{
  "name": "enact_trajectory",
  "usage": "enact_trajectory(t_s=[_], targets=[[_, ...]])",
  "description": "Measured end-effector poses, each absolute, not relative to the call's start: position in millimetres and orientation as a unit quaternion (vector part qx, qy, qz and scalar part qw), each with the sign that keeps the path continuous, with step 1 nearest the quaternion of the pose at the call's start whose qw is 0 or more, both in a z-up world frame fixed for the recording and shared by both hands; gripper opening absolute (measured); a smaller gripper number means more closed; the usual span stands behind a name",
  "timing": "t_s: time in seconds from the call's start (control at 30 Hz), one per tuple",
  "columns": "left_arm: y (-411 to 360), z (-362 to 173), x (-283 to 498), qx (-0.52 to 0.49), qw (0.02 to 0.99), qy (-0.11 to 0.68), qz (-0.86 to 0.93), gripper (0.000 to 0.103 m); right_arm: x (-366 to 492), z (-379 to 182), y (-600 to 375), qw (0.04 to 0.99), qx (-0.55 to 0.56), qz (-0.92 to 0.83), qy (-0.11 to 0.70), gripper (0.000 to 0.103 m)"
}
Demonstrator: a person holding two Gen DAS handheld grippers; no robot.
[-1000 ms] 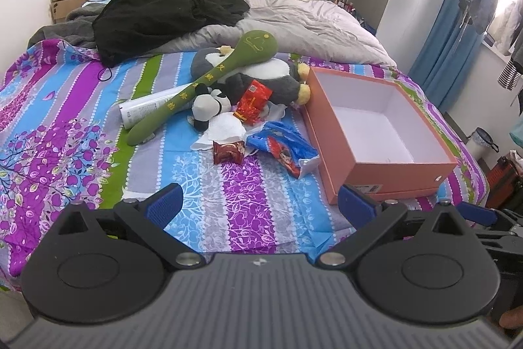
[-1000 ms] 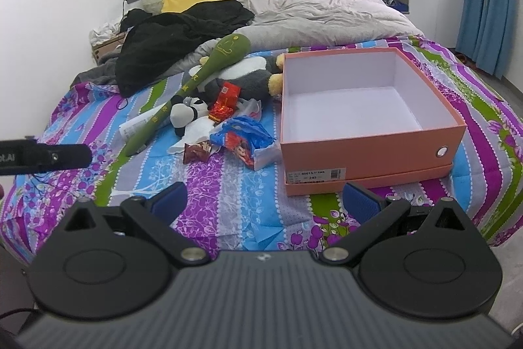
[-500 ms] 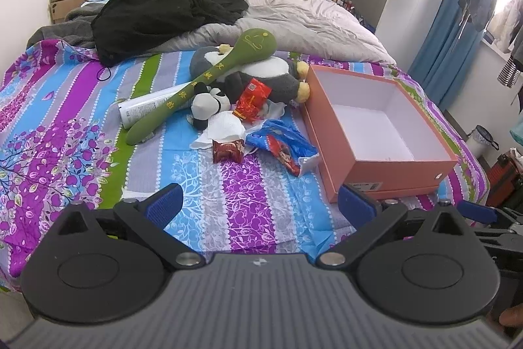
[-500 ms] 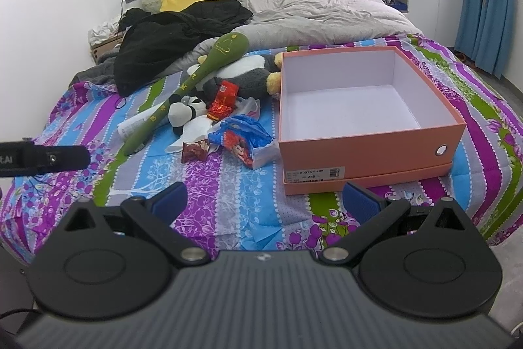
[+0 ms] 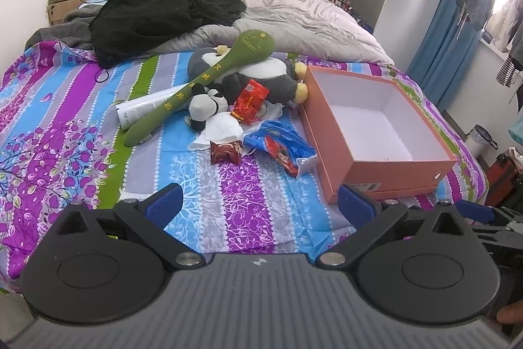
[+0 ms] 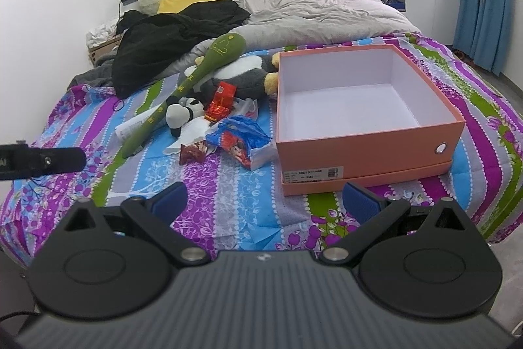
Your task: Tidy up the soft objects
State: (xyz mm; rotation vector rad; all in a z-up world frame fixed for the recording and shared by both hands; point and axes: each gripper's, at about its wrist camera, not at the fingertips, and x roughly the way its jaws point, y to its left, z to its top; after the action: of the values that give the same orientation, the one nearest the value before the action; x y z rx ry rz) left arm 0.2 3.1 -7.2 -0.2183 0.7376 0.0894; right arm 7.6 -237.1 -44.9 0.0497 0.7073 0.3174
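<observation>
1. The left gripper (image 5: 258, 201) hangs over the near edge of the bed (image 5: 65, 107), jaws spread wide with nothing between them.
2. The right gripper (image 6: 266, 197) does likewise, jaws wide apart and bare.
3. The orange box (image 6: 369, 149) sits open on the right of the bed.
4. Left of it lie a grey penguin plush (image 5: 278, 77), a green plush club (image 5: 202, 80) across it, and a small panda plush (image 5: 204, 105).
5. Snack packets (image 5: 284, 146) lie nearer, beside the box.
</observation>
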Motion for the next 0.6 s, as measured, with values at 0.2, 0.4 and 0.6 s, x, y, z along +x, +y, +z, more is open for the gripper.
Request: enact_trajectory(t_s=[0.2, 0.4, 0.6], targets=[[-1, -6, 6, -0.104, 0.928, 0.357, 0.036, 0.102, 10, -46, -238, 0.925, 0.024, 0.154, 0.345, 0.103], [-1, -10, 9, -0.103, 0.926, 0.362, 0.035, 0.102, 11, -50, -235, 0.923, 0.02, 0.159, 0.351, 0.103], [3, -18, 15, -0.106, 0.922, 0.369, 0.038, 0.102, 16, -56, -232, 0.92, 0.011, 0.159, 0.357, 0.103]])
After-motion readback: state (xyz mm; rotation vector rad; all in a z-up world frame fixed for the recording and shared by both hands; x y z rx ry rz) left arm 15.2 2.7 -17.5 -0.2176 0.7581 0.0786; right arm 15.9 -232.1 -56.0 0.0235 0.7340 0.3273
